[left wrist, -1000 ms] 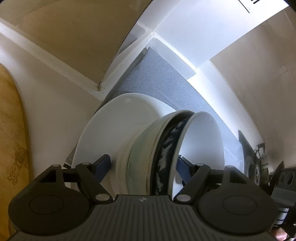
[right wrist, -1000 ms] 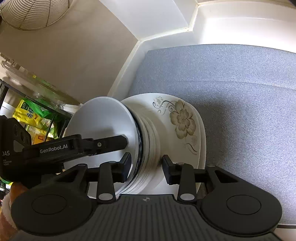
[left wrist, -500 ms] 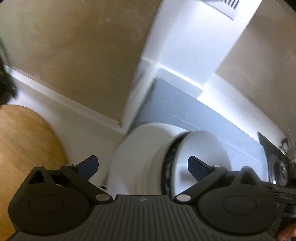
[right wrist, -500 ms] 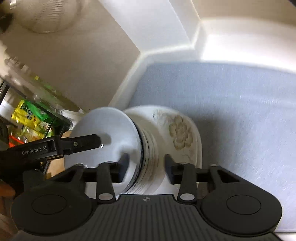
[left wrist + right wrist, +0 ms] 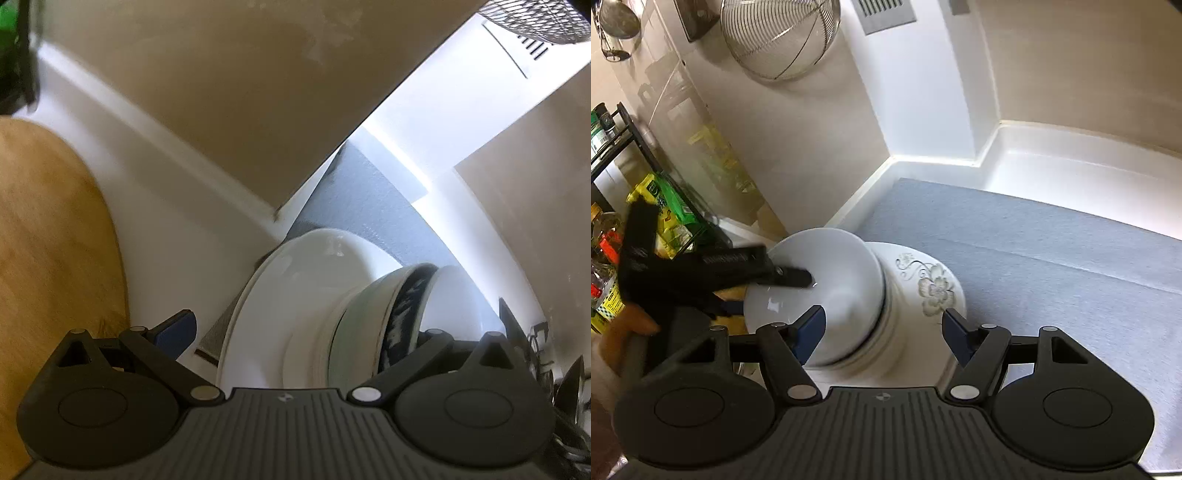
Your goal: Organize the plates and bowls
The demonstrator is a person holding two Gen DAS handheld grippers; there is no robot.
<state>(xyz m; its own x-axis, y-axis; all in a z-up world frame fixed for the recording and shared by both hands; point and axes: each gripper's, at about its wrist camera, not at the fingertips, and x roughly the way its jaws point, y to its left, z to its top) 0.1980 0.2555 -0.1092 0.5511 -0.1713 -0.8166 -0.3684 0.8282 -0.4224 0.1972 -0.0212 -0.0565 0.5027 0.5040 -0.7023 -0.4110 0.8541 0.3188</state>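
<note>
My left gripper (image 5: 291, 328) angled steeply down, jaws spread full wide, pads pressing nothing; only the blue pad of one finger (image 5: 176, 330) shows, the other hidden. Seen from right wrist, my left gripper (image 5: 764, 284) reaches in from the left, blurred. My right gripper (image 5: 882, 332) tilted down, jaws opening, blue pads (image 5: 810, 332) clear on both sides, gripping nothing.
</note>
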